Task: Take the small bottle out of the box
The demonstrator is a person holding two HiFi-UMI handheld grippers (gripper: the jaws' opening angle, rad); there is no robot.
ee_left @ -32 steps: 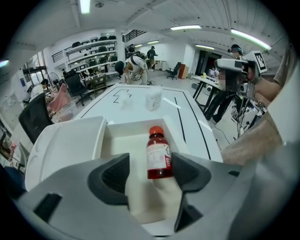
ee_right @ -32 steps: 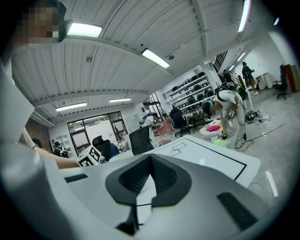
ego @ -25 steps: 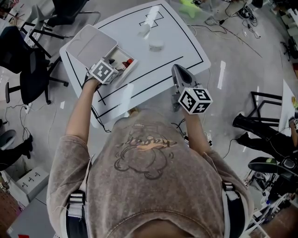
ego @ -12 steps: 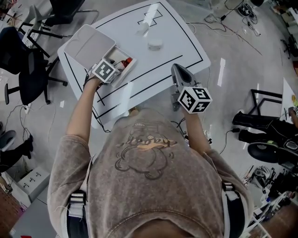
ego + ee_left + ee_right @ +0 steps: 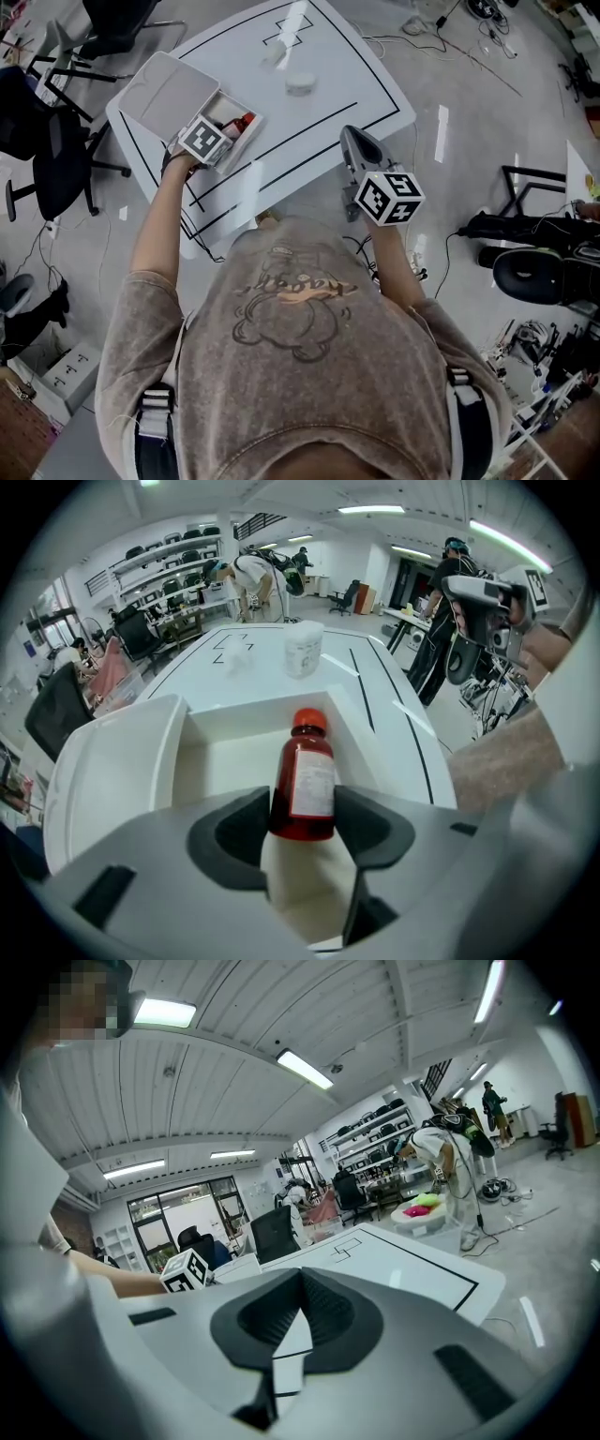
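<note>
left gripper view has the left claw closing on the small bottle, its dark pads against both sides of the red body, low down, where a second ago the claw stood wider. the bottle stands upright, red cap on top, inside the box and close to its near wall

in the head view the marker cube on that claw sits over the box's near end, as it did a second ago. the whole scene has slid a little up and to the left in the frame. a bit of the bottle's red shows just beside the cube, still in the box

the right claw is clenched on nothing, its pads pressed together. it hangs in the air by the near right edge of the surface, much where it was before

the box's white walls stand round the bottle on all sides, and the far wall rises behind it. the opened lid lies to the left, just beside the box. past the far wall a white jar stands on the surface, well apart from the box and about in line with the bottle. black lines run across the surface. farther off are office chairs on the floor, and a person bends over beyond the surface's far end
</note>
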